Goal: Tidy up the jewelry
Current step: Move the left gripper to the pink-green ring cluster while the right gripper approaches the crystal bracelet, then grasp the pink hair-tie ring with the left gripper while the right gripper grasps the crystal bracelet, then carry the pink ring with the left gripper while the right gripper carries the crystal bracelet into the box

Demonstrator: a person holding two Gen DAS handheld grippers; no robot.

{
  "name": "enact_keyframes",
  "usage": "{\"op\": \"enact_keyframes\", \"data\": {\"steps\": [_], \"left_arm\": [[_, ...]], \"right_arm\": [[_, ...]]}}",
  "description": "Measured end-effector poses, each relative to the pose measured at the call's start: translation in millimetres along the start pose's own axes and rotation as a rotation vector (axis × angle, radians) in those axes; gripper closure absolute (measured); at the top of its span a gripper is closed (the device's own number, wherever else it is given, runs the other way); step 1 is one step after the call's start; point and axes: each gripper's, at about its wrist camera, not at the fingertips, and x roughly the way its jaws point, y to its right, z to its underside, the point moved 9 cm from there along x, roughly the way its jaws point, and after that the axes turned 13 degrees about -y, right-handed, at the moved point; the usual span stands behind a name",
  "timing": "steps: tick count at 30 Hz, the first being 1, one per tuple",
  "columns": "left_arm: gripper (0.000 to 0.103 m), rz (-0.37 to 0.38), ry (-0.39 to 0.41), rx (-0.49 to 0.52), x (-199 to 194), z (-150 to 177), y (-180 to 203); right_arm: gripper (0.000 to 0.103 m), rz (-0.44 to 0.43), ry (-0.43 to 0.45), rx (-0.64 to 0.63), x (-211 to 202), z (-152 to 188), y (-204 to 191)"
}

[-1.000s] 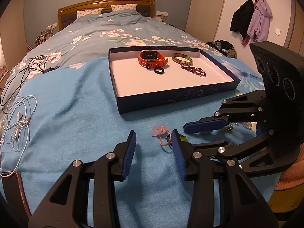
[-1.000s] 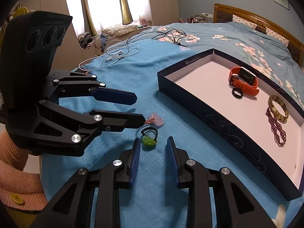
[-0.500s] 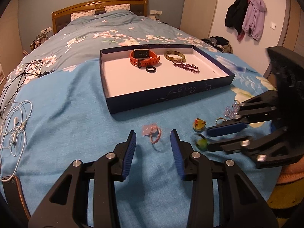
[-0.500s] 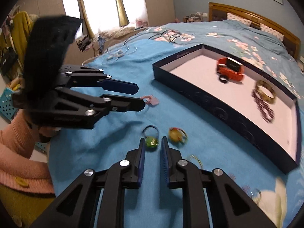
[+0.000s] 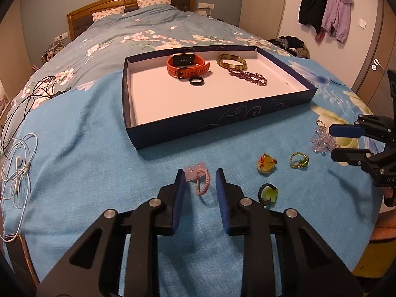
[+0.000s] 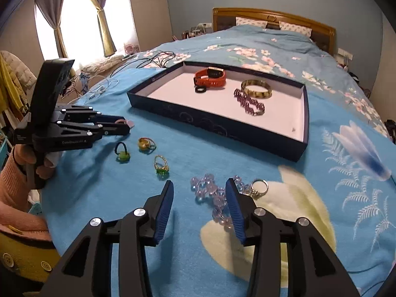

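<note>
While loose pieces wait on the blue bedspread for sorting into the tray at upper centre, the left gripper tilts down, jaws closing around a pink bracelet, not yet touching. At lower centre, the right gripper opens over clear beads.

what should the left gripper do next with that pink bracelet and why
Probably finish closing, then lift. The left gripper already straddles the pink braided bracelet lying on the blue blanket; its jaws are closing, though the pads don't look to be pressing on it yet. The navy box ahead has bare floor in front of the orange watch.
</note>
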Motion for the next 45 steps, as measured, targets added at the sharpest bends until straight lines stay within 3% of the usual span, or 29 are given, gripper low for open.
{"op": "enact_keyframes", "data": {"steps": [5, 13, 15, 16, 21, 22, 36, 45], "left_arm": [[0.078, -0.002, -0.001, -0.007, 0, 0, -2], [0.079, -0.001, -0.002, -0.014, 1, 1, -2], [0.084, -0.003, -0.003, -0.013, 1, 1, -3], [0.085, -0.002, -0.003, -0.013, 1, 1, -3], [0.096, 0.0, 0.003, -0.019, 0, 0, -3], [0.097, 0.0, 0.005, -0.018, -1, 0, -2], [0.099, 0.022, 0.068, -0.03, -19, -3, 0], [0.099, 0.044, 0.118, -0.024, -39, -10, 4]], "right_arm": [[0.062, 0.021, 0.024, 0.032, -8, -1, 13], [0.062, 0.076, -0.052, 0.026, 17, 9, 16], [0.067, 0.081, -0.046, 0.028, 18, 8, 16], [0.076, 0.079, -0.045, 0.033, 17, 7, 17], [0.086, 0.058, -0.034, 0.061, 15, 7, 20], [0.095, 0.045, -0.027, 0.066, 14, 6, 20], [0.095, -0.023, 0.077, 0.079, -17, -17, 17], [0.095, -0.003, 0.143, 0.067, -40, -34, 21]]}}
